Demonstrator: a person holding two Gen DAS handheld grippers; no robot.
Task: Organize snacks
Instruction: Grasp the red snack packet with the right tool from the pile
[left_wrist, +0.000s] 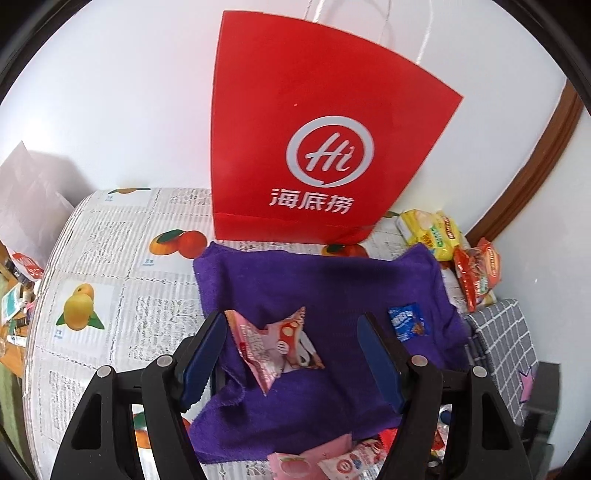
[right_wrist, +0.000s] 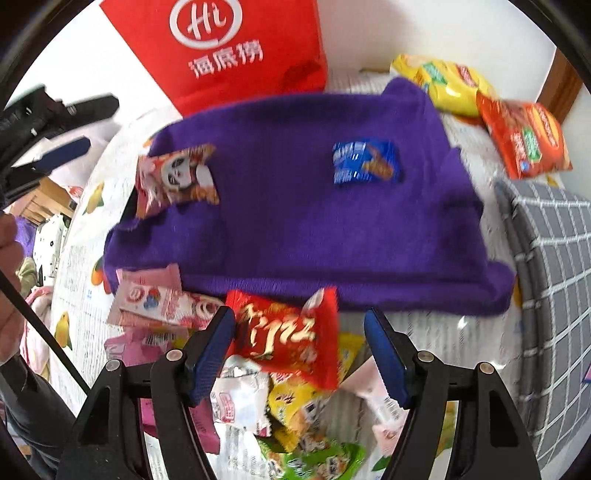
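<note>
Left wrist view: the left gripper hangs over the purple towel, jaws apart and pressing on nothing. A pink panda packet lies on the towel's near left corner, between the jaws but nearer the left one, its long axis slanting from upper left to lower right. It is crinkled foil film, flat and light. A small blue packet lies just outside the right jaw, toward the towel's right edge. The towel is soft terry, rumpled at its near edge, spread on a tabletop under a fruit-print cloth. A stiff red paper bag stands upright at the table's far edge, touching the towel. Yellow and orange packs sit by the far right corner.

Right wrist view: the right gripper points down at a loose pile of packets off the towel's near edge, jaws apart, nothing clamped. A red packet tops the pile, lying between the jaws and close against the left one, long axis running roughly across the gap. It is glossy, puffed film with crimped ends. My reading: the right hand is nearer it, and closing here would catch it across its width. The view is blurred, so contact cannot be told.
</note>
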